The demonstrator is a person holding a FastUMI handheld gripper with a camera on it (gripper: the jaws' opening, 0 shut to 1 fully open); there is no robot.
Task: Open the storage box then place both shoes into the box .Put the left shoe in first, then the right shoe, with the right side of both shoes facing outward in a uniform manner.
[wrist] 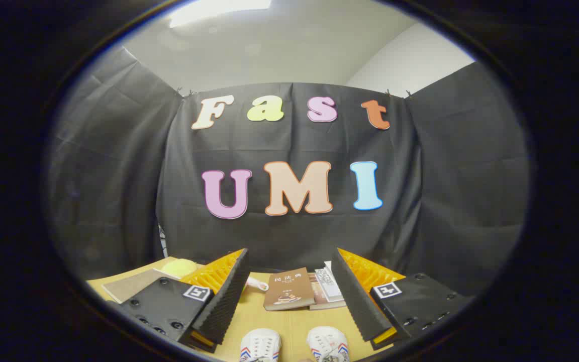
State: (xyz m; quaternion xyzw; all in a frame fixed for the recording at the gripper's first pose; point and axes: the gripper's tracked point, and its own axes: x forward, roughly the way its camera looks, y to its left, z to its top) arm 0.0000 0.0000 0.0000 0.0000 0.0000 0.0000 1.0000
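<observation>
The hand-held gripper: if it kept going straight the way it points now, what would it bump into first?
Probably the black cloth wall, since the hand-held gripper, fingers open, points level above the table. The brown book and two white shoes seem to lie below that line, though depth is unclear.

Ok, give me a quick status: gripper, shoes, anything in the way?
Gripper open, holding nothing. Two white shoes side by side on the table, between the fingers. Brown book and papers lie beyond the shoes.
</observation>
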